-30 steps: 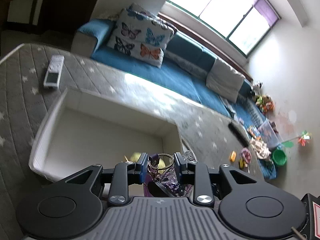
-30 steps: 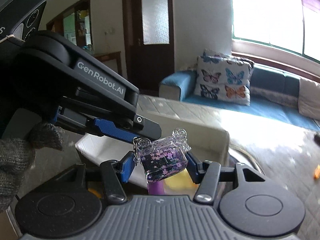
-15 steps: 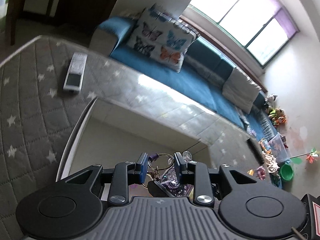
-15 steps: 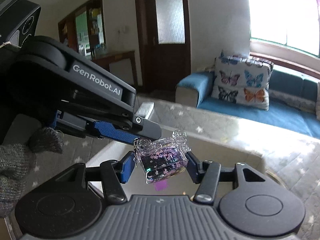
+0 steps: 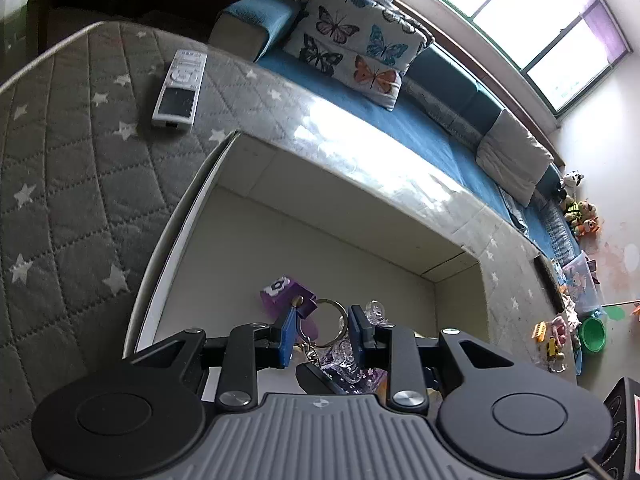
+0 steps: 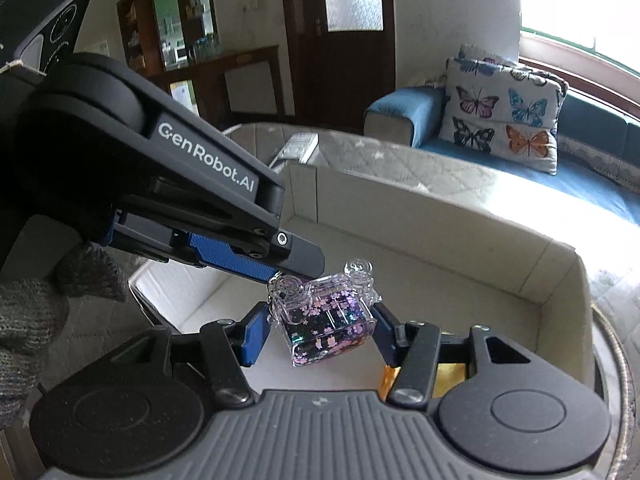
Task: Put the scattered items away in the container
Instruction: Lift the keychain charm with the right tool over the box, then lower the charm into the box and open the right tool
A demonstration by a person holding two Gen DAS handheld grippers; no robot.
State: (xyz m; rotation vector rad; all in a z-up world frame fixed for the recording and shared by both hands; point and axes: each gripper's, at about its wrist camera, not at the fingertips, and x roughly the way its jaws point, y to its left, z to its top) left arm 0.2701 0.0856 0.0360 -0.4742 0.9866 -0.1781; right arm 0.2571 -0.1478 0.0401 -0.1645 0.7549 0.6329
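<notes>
Both grippers hang over an open white box on a grey quilted table cover. A clear charm with purple glitter and pink flowers sits between the fingers of my right gripper, which is shut on it. Its metal key ring lies between the blue pads of my left gripper, which is shut on the ring. A purple tag with a white flower dangles from that ring above the box floor. The left gripper's finger reaches the charm's top from the left in the right wrist view.
A white remote lies on the star-patterned cover left of the box. Something yellow rests in the box under my right fingers. A blue sofa with butterfly pillows stands beyond. Toys litter the floor at right.
Both grippers have travelled together further over the box while still holding the keychain. The box interior now fills more of both views, and the purple tag has swung into sight.
</notes>
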